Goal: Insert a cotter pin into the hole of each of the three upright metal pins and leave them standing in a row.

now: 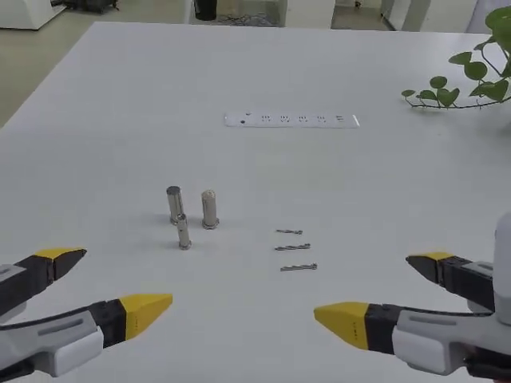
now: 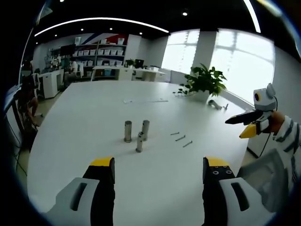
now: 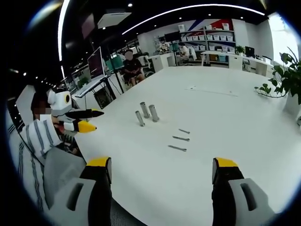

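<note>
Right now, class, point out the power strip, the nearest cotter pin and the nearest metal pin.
power strip [image 1: 291,120], head view, middle of top face.
nearest cotter pin [image 1: 299,267], head view, mid-shaft.
nearest metal pin [image 1: 184,231], head view, middle of body.

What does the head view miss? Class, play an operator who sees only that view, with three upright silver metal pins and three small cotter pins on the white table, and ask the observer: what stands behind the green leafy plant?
Observer: A broad bright window stands behind the green leafy plant, in the left gripper view.
Operator: What covers the arm holding my yellow-tipped right gripper?
Observer: A white sleeve with dark stripes, seen in the left gripper view.
Operator: Is anyone else in the room?
Observer: Yes, a seated person in dark clothes, beyond the white table, in the right gripper view.
</note>
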The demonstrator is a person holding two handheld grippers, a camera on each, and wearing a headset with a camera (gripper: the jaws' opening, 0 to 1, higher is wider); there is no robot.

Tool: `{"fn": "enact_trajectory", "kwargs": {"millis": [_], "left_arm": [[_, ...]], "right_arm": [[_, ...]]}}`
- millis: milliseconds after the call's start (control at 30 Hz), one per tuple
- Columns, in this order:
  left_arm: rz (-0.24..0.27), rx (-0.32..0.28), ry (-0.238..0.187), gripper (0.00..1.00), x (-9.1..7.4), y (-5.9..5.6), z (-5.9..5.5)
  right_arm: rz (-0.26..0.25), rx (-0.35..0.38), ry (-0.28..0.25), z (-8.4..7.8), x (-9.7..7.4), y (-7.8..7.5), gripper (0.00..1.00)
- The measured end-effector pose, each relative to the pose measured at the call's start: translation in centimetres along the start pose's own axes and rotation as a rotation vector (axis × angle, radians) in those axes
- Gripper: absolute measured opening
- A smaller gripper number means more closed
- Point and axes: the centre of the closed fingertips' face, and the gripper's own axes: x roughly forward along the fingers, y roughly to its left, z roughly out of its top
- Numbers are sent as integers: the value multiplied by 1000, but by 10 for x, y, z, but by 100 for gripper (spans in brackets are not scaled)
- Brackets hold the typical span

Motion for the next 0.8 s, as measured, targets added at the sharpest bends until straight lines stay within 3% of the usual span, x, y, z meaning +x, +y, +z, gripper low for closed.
{"fn": "enact_trajectory", "kwargs": {"millis": [233,500,800], "left_arm": [[-43,-18,-18,62,16,-4,11],[-98,-65,-71,49,39,-8,25],[-80,-1,-42,36,63,4,28]], "right_arm": [[2,17,10,-3,-2,1,86],[-13,36,-1,-2,-8,-4,85],[-37,60,-8,-2,-13,-12,85]]}}
